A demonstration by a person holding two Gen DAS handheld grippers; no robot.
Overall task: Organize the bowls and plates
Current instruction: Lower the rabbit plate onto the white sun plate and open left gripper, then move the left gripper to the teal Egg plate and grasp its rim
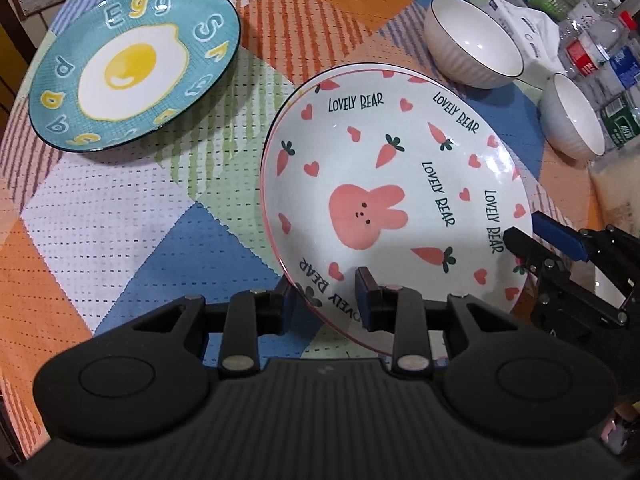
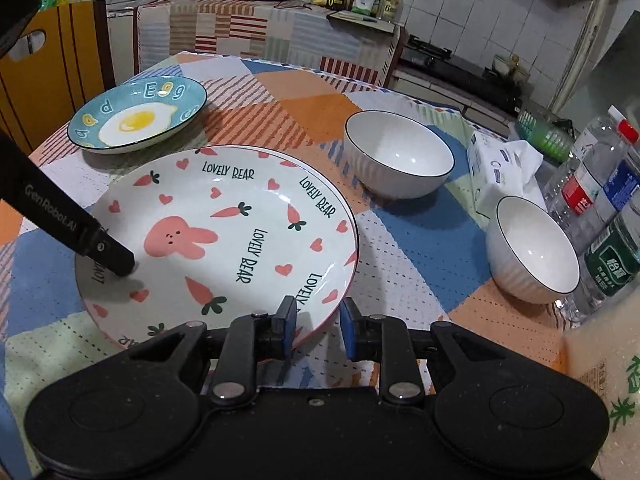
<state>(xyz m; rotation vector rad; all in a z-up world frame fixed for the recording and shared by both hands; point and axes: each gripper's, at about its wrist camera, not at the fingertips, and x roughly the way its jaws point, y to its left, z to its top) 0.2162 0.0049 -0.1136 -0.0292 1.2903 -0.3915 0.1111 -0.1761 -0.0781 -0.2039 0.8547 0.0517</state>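
A tiled kitchen is seen behind, its cloth-draped counter (image 2: pixel 240 20) crowded with appliances and bottles. The round table (image 2: pixel 304 96) is covered by a patchwork cloth with a dimpled weave. It is judged grippy enough that crockery will not slide, though little room is left for a finger to be slipped under a rim.

The bunny plate (image 1: pixel 400 152) is found at the near side of the table, with the egg plate (image 1: pixel 132 68) well apart at the far left. The far bowl (image 2: pixel 400 152) and the near bowl (image 2: pixel 532 248) are set to the right, near a tissue pack (image 2: pixel 500 168) and water bottles (image 2: pixel 592 188).

All four pieces are taken for glazed ceramic: stiff, fairly heavy, slick and easily chipped. The rim is the only sensible hold, and a wide plate held at one edge is expected to sag and twist — two opposite holds are advised.

The bunny plate's near rim is pinched by the left gripper (image 1: pixel 326 294), one pad under it and one inside. The right gripper (image 2: pixel 318 320) is set astride the rim with its jaws parted and nothing pressed.
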